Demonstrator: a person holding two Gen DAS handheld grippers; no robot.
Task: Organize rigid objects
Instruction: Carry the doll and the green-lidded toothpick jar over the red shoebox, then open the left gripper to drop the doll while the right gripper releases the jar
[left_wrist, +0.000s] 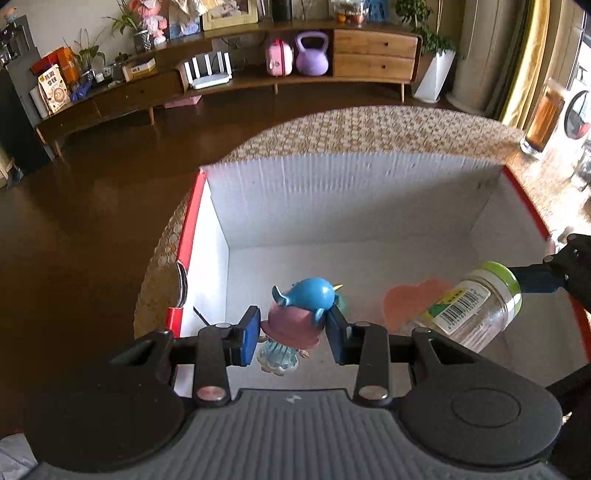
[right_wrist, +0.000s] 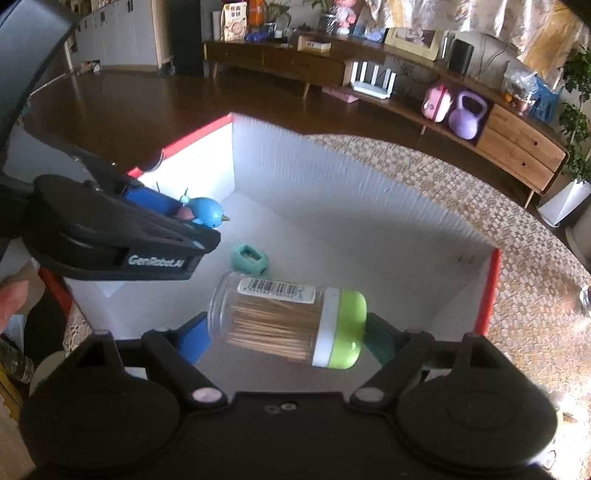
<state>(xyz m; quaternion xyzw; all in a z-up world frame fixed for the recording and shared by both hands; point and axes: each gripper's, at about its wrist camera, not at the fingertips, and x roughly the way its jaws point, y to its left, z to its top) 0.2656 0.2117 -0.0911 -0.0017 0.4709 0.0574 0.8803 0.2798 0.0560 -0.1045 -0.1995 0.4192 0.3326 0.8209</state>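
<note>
Left wrist view. The left gripper (left_wrist: 291, 334) is nearly closed, its blue pads pressed on either side of a small figurine (left_wrist: 295, 317): pink hat, blue horned creature on top, pale blue dress hanging below the fingers. The figurine hangs above the floor of an open white box (left_wrist: 332, 192) with red outer edges. The box stands on a desk (left_wrist: 369, 129) covered with a woven mat. On the box floor, an orange-pink heart-shaped mark (left_wrist: 410, 301). At the right edge the right gripper (left_wrist: 554, 269) comes in dark, with a clear toothpick jar (left_wrist: 476, 306) at its tip, green cap toward the fingers, barcode label facing up. A tall glass of amber liquid (left_wrist: 543, 118) stands on the desk beyond the box's far right corner. Background: wooden sideboard (left_wrist: 373, 55), purple kettlebell (left_wrist: 312, 53), pink toy (left_wrist: 279, 57).

Right wrist view. The right gripper (right_wrist: 286, 334) stands wide, holding the toothpick jar (right_wrist: 280, 325) lengthwise: the blue pad meets the clear base, the other finger meets the green cap. The jar lies tilted, packed with toothpicks, and hangs over the interior of the box (right_wrist: 332, 184). Below it on the box floor sits a small teal object (right_wrist: 249, 258) with an open top; cannot tell what it is. At left the left gripper (right_wrist: 184, 218) reaches in over the box's near corner, with the figurine's (right_wrist: 207, 214) blue head showing past its fingers. Part of a hand (right_wrist: 11, 299) shows at the left edge. The same sideboard (right_wrist: 517, 147) and kettlebell (right_wrist: 467, 116) sit behind.
</note>
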